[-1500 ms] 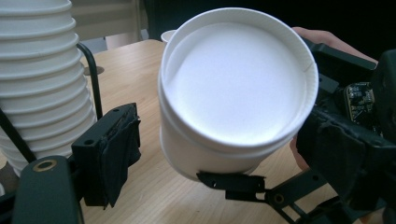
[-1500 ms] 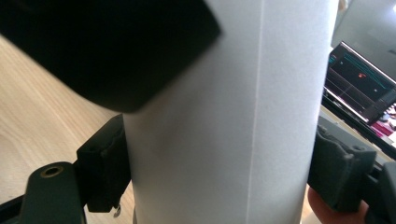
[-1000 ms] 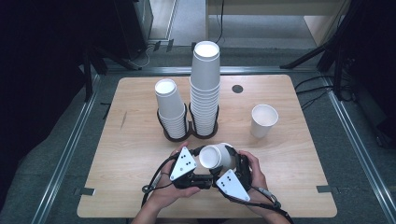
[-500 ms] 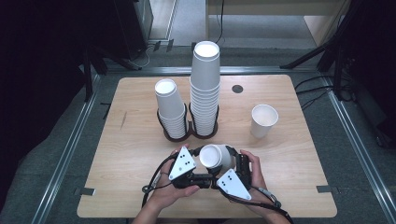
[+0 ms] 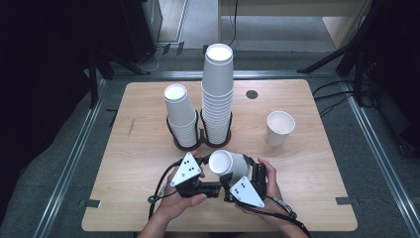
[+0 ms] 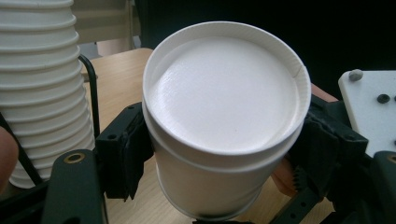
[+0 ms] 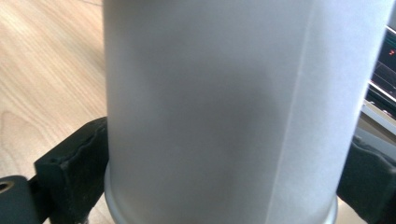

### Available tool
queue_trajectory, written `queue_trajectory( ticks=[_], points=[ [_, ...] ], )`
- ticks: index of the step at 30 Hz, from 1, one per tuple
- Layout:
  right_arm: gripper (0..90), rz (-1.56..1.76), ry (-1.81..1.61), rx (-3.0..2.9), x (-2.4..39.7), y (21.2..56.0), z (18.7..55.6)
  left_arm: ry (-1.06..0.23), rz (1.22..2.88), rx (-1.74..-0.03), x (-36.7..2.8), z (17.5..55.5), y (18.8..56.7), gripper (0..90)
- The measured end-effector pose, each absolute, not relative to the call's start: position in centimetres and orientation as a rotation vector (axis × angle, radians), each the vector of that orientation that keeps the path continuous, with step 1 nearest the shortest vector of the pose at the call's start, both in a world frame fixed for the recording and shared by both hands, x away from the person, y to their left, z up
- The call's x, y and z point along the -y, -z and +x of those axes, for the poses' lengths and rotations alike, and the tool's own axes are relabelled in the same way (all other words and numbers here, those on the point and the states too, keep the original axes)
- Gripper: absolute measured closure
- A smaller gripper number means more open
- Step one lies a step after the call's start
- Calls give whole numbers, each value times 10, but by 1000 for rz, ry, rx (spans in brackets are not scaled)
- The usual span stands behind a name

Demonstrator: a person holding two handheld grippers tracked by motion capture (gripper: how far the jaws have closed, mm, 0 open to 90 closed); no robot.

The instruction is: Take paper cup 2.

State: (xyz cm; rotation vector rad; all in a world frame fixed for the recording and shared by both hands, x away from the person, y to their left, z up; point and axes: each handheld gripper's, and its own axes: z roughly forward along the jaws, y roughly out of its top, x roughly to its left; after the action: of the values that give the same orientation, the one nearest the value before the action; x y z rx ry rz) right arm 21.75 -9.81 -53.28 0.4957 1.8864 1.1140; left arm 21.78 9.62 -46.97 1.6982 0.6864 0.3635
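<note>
Left gripper (image 5: 210, 184) clamps the cup (image 5: 229, 163) at its rim, while the right gripper (image 5: 246, 174), jaws just opening, brackets its wall loosely; risk: nested cups separate unevenly and the cup slips sideways.

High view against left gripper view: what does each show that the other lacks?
High view: a lone paper cup standing apart at the right, and the whole table. Left gripper view: the left gripper clamped on the held cup, with a second rim nested just under its lip. Both: that cup, and a cup stack in its black holder.
</note>
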Motion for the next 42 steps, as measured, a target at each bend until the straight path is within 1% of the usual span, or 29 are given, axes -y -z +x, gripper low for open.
queue_trajectory(
  ticks=[6, 11, 14, 17, 20, 24, 26, 29, 42],
  points=[
    [94, 460, -1075, -1882, 98, 535, 215, -342, 1714, -689, -98, 220, 472, 219],
    [112, 420, -1031, -1861, 100, 535, 216, -312, 1703, -710, -99, 222, 471, 204],
    [114, 374, -962, -1840, 103, 533, 217, -286, 1711, -724, -100, 223, 470, 114],
    [114, 288, -862, -1814, 105, 533, 217, -255, 1725, -723, -101, 225, 469, 72],
    [114, 232, -801, -1797, 105, 533, 217, -254, 1741, -733, -99, 225, 470, 34],
    [113, 160, -761, -1780, 103, 534, 214, -243, 1753, -739, -96, 226, 471, 43],
    [113, 155, -757, -1778, 102, 535, 212, -241, 1765, -736, -96, 226, 472, 66],
    [113, 132, -751, -1768, 101, 535, 212, -241, 1782, -730, -95, 225, 473, 132],
    [101, 26, -675, -1722, 101, 535, 209, -251, 1802, -707, -94, 225, 473, 175]
  ],
)
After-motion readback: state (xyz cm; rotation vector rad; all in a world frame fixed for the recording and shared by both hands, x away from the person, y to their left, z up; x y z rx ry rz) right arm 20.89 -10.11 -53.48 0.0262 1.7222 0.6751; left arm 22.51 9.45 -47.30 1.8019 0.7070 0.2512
